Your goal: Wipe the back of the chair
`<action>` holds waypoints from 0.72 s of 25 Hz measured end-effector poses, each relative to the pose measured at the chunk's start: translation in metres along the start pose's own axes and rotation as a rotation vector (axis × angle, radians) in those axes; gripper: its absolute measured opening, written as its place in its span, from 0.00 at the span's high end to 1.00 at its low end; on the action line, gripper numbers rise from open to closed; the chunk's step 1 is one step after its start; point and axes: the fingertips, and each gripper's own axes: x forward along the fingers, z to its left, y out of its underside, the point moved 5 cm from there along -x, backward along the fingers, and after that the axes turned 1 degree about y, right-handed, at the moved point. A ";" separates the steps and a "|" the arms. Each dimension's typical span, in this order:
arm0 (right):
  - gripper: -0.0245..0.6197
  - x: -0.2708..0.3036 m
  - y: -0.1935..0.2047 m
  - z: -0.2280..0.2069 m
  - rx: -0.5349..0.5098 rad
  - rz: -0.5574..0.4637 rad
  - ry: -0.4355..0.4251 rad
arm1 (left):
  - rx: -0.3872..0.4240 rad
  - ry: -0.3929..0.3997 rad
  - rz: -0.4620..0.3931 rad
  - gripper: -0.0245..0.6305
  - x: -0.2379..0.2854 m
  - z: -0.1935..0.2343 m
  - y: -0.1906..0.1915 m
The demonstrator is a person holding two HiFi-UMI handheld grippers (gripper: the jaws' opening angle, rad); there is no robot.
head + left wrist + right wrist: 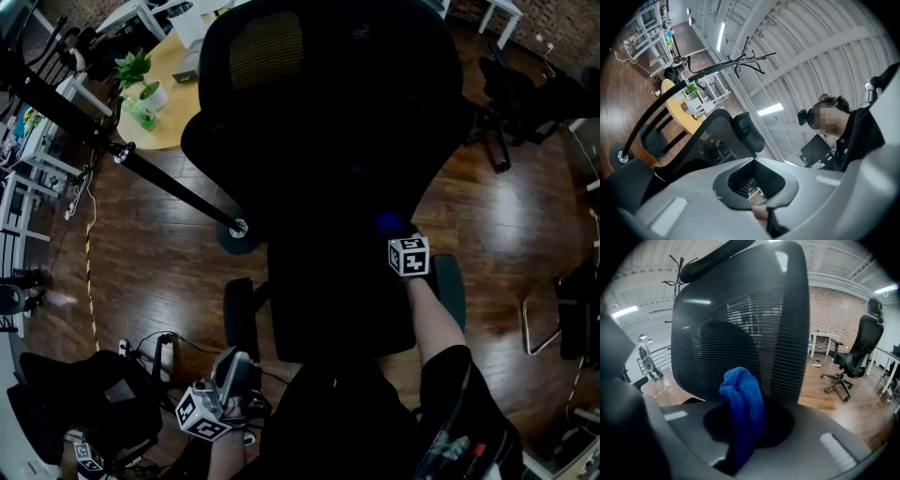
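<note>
Dark wood floor, brick wall, seemingly round table

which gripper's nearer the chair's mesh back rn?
Right. The right gripper, holding the blue cloth, is just in front of the mesh back; the left gripper is low beside the person, well away from it.

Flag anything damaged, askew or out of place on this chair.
Nothing stands out. The chair stands upright, its mesh back looks intact, and the blue cloth is clamped in the right claw just before the mesh.
</note>
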 end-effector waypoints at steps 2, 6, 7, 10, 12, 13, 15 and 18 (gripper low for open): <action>0.91 -0.006 0.004 -0.014 0.036 -0.002 0.046 | 0.001 0.003 0.009 0.97 0.003 -0.002 0.002; 0.91 -0.014 -0.006 -0.010 0.092 -0.052 0.046 | 0.006 0.016 0.003 0.97 0.002 -0.006 0.003; 0.91 -0.021 -0.016 -0.003 0.115 -0.094 0.014 | 0.007 0.025 -0.002 0.97 0.002 -0.006 0.002; 0.91 -0.068 -0.056 0.032 0.229 -0.274 -0.154 | 0.011 0.067 -0.010 0.97 0.007 -0.012 -0.005; 0.91 -0.122 -0.087 0.060 0.316 -0.404 -0.330 | 0.016 0.121 -0.014 0.97 0.018 -0.021 -0.011; 0.91 -0.152 -0.102 0.072 0.342 -0.466 -0.426 | 0.018 0.157 -0.018 0.97 0.027 -0.026 -0.014; 0.91 -0.212 -0.124 0.093 0.352 -0.573 -0.579 | 0.022 0.231 -0.026 0.97 0.043 -0.036 -0.017; 0.91 -0.290 -0.139 0.107 0.334 -0.703 -0.665 | 0.026 0.340 -0.025 0.97 0.063 -0.054 -0.018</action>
